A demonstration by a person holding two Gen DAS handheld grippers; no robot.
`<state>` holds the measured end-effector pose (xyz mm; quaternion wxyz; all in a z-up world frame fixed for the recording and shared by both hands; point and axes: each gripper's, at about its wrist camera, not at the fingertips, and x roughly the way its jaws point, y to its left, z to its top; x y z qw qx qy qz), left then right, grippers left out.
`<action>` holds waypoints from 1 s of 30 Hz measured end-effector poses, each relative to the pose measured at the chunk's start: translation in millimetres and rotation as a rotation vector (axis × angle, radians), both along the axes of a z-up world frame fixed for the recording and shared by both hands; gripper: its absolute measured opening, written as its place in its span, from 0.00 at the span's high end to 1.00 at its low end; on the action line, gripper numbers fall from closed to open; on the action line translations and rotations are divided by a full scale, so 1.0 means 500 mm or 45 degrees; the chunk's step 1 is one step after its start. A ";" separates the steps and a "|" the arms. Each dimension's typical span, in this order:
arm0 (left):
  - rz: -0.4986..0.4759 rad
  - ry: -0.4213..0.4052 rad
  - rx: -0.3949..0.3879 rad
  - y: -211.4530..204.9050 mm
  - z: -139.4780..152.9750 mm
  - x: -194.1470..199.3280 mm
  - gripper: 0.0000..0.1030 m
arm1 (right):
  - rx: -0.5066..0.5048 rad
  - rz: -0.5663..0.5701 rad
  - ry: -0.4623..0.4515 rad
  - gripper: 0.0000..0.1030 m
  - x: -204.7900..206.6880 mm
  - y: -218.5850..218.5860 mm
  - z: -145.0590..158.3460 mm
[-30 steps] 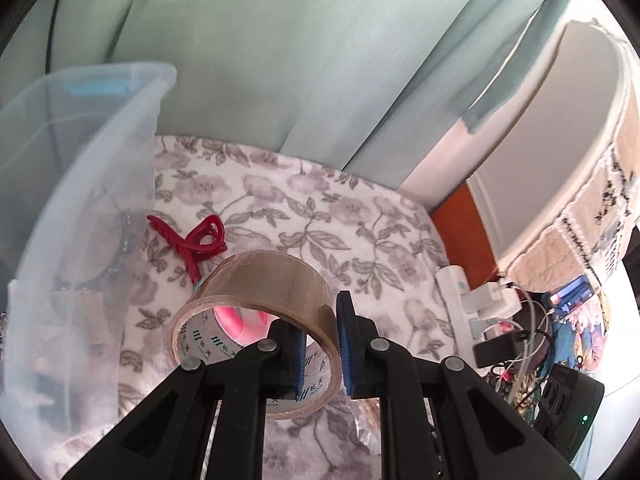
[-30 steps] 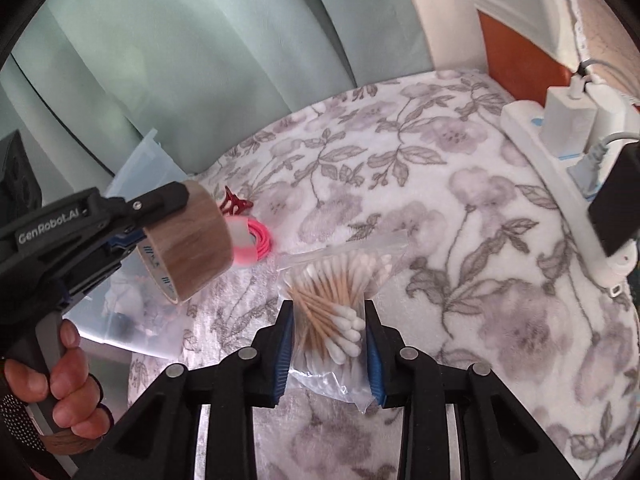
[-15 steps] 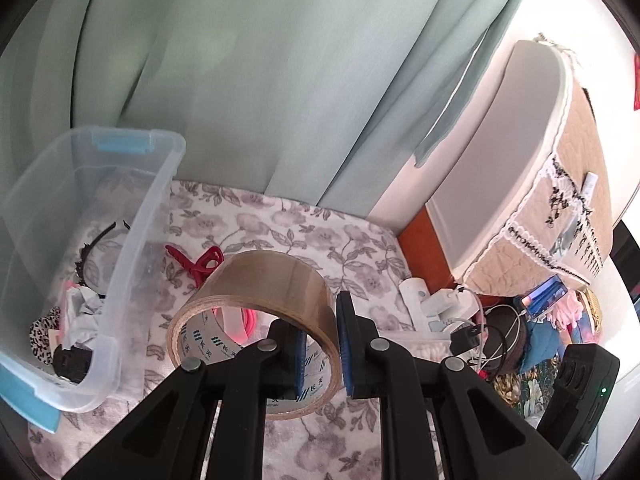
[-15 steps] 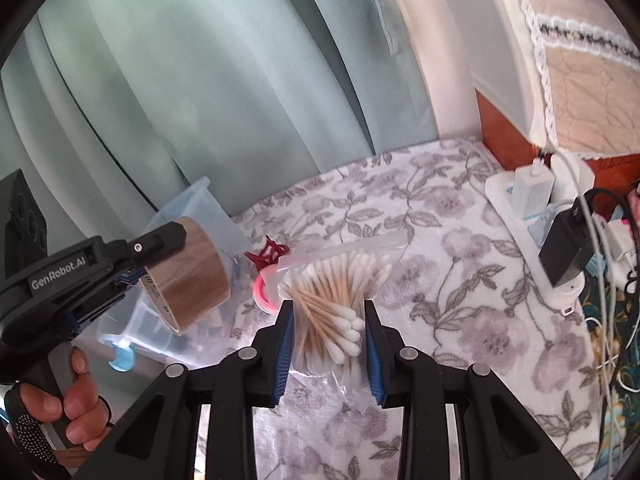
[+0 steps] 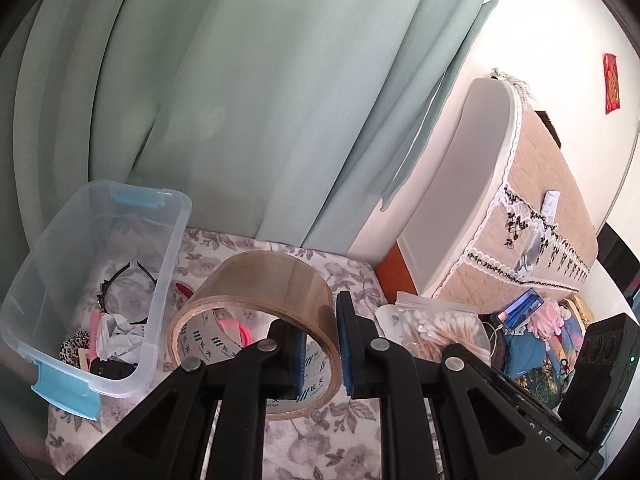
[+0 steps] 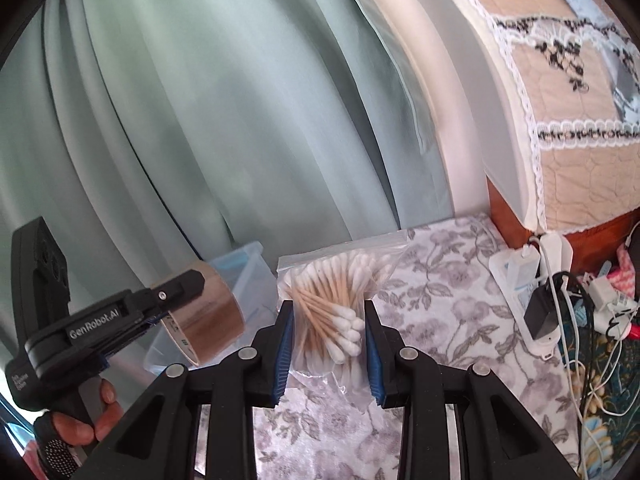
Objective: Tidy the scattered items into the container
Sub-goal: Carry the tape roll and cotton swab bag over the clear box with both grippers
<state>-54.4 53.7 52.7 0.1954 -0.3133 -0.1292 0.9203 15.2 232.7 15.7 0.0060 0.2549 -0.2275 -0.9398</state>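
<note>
While both loads hang clear of the floral-covered bench (image 5: 344, 448), the left tongs (image 5: 320, 344) are clenched on the wall of a roll of brown packing tape (image 5: 256, 312), one finger inside the ring and one outside, a hold that keeps the hoop from rolling off. The right tongs (image 6: 327, 346) are clamped across a clear zip bag of cotton swabs (image 6: 336, 300), squeezing the bundle at its waist so the slack plastic cannot slip through.

The clear plastic container (image 5: 168, 264) sits on the bench at the left, below and beside the tape, its blue latches (image 5: 138, 198) undone and no lid on it. A black headband (image 5: 120, 280), crumpled paper (image 5: 118, 334) and a leopard-print piece (image 5: 74, 346) already lie in the bottom. A red hair clip (image 5: 185, 288) and a pink cord (image 5: 236, 326), seen partly through the tape ring, remain on the cloth just outside its wall.

Carrying both items high looks meant to clear the container's rim; the tape, nearer the opening, seems likely to go in first. A person's hand (image 6: 86, 420) grips the left tool's handle.
</note>
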 end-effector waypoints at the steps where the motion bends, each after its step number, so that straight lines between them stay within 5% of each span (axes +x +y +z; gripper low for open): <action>1: 0.003 0.009 0.005 -0.004 0.006 0.004 0.86 | 0.000 -0.002 0.018 0.67 0.004 -0.002 0.010; 18: 0.101 0.134 0.090 -0.108 0.068 0.038 0.86 | 0.032 0.039 0.203 0.67 0.025 -0.070 0.122; 30: 0.225 0.111 0.157 -0.209 0.043 0.027 0.86 | 0.055 0.125 0.210 0.67 -0.015 -0.134 0.143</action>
